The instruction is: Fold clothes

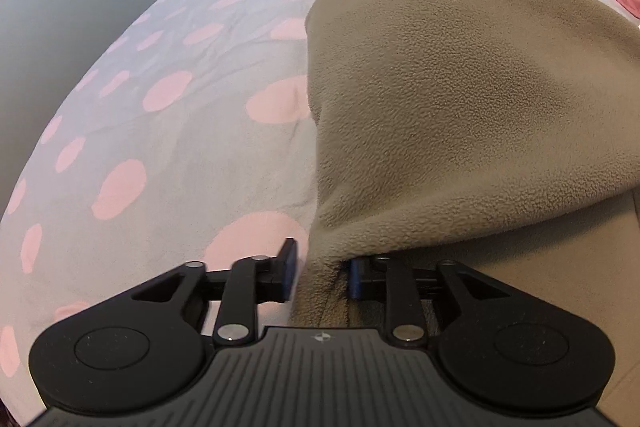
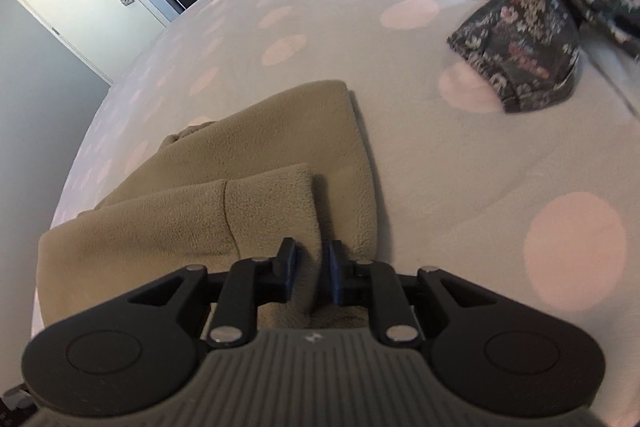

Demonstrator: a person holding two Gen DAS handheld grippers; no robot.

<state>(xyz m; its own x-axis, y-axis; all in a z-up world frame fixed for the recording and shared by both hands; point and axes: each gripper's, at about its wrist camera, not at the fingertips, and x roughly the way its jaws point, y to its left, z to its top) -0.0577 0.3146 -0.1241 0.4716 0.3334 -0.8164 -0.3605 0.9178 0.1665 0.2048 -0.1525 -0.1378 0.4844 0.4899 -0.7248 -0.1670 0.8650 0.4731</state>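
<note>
Mid-fold on the bed (image 2: 460, 155), both the left gripper (image 1: 322, 273) and right gripper (image 2: 311, 269) stand narrowly parted around the fleece garment (image 2: 224, 195), apparently releasing; next comes withdrawing cleanly.

Tan fleece garment (image 2: 248, 187), folded over in layers on a dotted bedspread (image 2: 460, 187), one edge bunched and raised (image 1: 440, 107); floral dark garment (image 2: 532, 39) crumpled well apart.
</note>
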